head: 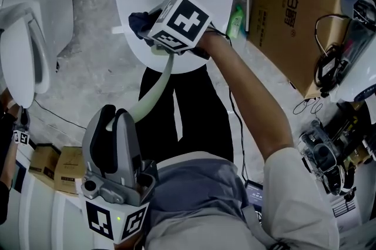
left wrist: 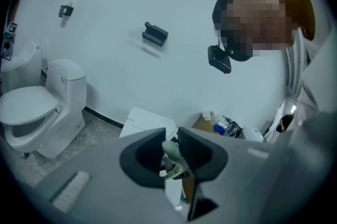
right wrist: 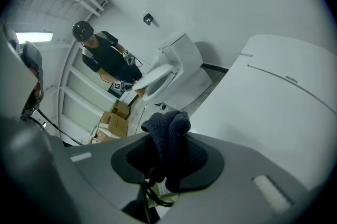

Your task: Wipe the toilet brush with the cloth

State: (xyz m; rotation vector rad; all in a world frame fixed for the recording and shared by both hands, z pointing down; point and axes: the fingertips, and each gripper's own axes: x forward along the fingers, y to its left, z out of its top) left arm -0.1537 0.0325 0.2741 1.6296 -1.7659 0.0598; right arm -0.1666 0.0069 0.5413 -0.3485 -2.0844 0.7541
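Left gripper [head: 116, 116] clamps toilet brush [head: 155, 96], right gripper [right wrist: 167, 157] cloth [right wrist: 167, 125]; toilet [head: 23, 55] nearby.

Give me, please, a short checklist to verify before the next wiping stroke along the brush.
1. Hold of left gripper on brush: ok, shut on the pale green handle.
2. Hold of right gripper on cloth: ok, shut on it.
3. Free cloth for wiping: ok, a fold sticks out past the gripper.
4. Cloth touching brush: cannot tell; the cube covers that spot in the head view.
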